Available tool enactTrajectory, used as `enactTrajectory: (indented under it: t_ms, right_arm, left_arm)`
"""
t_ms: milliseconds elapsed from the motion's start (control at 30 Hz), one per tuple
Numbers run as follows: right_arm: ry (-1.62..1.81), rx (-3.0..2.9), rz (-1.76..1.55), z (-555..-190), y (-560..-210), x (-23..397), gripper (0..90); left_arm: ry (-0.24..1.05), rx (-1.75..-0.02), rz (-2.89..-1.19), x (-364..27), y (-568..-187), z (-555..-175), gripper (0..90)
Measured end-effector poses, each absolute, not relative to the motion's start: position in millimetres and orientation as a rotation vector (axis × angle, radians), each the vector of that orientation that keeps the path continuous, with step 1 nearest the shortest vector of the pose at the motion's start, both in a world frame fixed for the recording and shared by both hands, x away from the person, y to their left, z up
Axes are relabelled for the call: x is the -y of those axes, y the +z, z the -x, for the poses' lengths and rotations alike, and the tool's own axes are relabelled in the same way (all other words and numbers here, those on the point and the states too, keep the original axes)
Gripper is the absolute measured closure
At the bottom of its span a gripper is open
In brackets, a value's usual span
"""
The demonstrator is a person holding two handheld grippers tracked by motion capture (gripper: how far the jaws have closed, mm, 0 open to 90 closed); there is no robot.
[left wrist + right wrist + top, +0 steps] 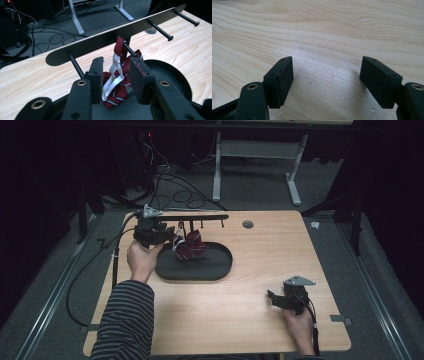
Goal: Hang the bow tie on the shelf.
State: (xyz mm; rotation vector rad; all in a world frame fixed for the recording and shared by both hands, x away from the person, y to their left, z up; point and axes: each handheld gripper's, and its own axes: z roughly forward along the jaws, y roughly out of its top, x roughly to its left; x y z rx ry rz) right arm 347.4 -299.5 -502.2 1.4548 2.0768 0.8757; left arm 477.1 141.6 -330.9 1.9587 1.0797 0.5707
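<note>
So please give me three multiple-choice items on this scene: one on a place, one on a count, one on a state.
1. Where does the bow tie hang?
A. on a rack peg, over the tray
B. on the bare table
C. in the right claw

2. How many pegs does the rack show?
A. two
B. four
C. six

3. How is the right claw?
A. shut on the strap
B. open, with nothing between the jaws
C. shut on a peg

Answers: 1 A, its strap loops a peg above the tray. 2 B, four rods stick out. 3 B, bare wood shows between the jaws.
</note>
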Motion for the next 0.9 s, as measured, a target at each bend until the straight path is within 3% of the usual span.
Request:
enactTrajectory:
  t_ms: [900]
  right_arm:
    - [0.874,-2.075,-1.456,-347.8,-502.2,299.4,28.5]
  left_arm:
    - [0.564,-1.074,-1.922,-166.7,-333.4,-444.3,57.4]
